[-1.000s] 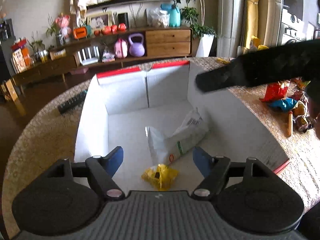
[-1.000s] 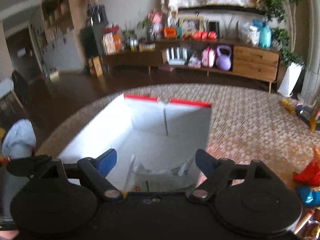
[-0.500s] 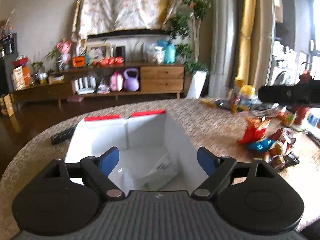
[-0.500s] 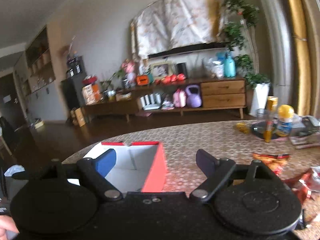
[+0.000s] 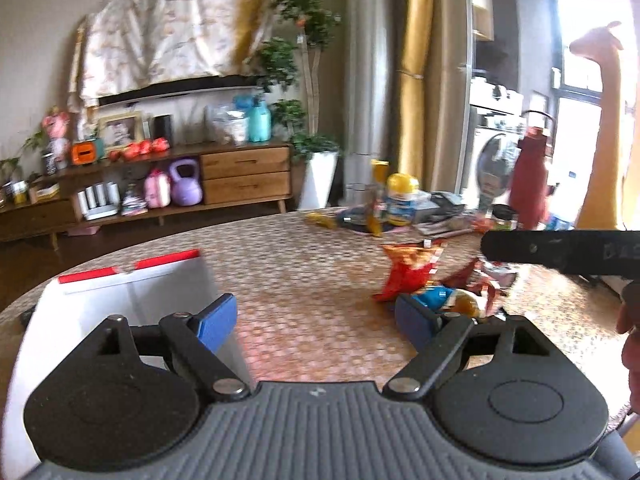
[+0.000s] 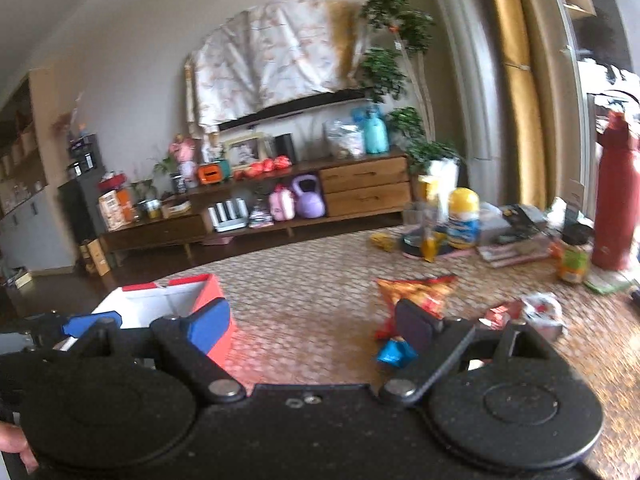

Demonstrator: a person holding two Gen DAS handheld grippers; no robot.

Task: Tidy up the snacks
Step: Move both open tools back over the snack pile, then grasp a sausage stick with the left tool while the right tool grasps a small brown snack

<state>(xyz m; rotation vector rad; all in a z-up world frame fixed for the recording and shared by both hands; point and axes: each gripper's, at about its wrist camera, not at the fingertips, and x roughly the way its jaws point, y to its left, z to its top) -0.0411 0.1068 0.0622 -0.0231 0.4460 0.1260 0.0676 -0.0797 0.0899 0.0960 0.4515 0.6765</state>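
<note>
On the woven tabletop [image 5: 320, 272] ahead of me sits what is left to sort: a red-orange chip bag [image 5: 408, 272] standing crumpled, a small blue packet [image 5: 436, 296] just in front of it, and more red and white wrappers [image 6: 532, 312] scattered to the right. My left gripper [image 5: 316, 320] has its blue pads wide apart with nothing between them. My right gripper [image 6: 312, 324] is empty too, its jaws opening. Off to the left stands the white box with the red rim [image 5: 128, 280], open at the top; from these angles I cannot see what it holds. I judge the job well short of finished, since the whole loose pile lies apart from the box and neither tool carries anything toward it.
</note>
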